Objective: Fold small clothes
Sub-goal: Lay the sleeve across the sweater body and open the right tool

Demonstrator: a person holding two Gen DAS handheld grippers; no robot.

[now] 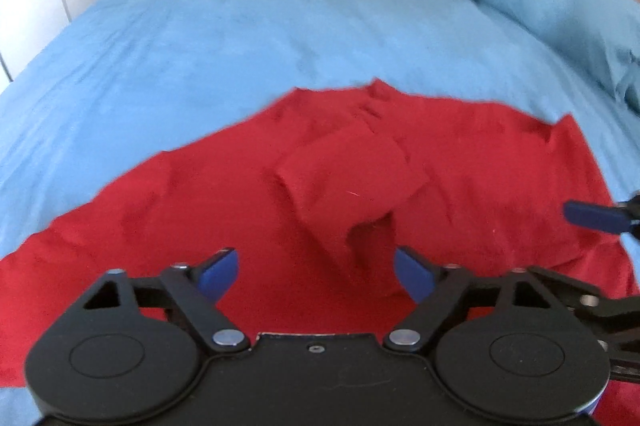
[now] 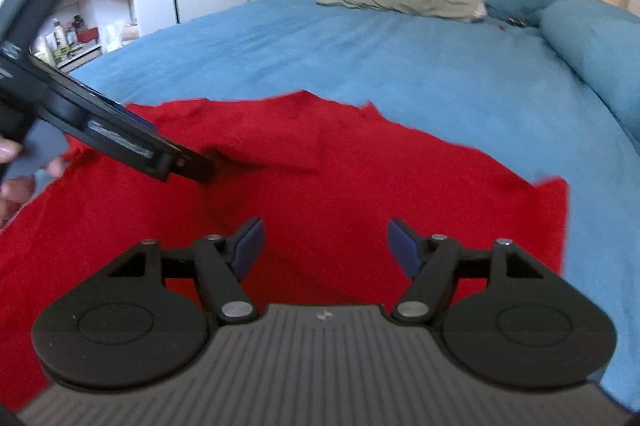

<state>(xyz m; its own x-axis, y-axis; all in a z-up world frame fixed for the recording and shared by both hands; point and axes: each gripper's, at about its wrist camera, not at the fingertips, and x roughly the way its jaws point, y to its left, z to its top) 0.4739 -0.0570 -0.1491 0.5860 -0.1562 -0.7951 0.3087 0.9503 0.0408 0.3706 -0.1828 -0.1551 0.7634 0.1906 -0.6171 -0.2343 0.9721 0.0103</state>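
I have both grippers hovering with jaws apart, holding nothing. The red garment (image 1: 460, 162) lies spread on the blue bed cover (image 1: 240, 38), its long axis running left to right. A raised fold sits directly ahead of the left gripper (image 1: 316, 272), nearer than the right gripper (image 2: 324, 246).

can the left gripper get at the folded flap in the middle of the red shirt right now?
Probably yes. The left gripper is open, and the flap lies just ahead of its fingers on the red shirt with nothing between.
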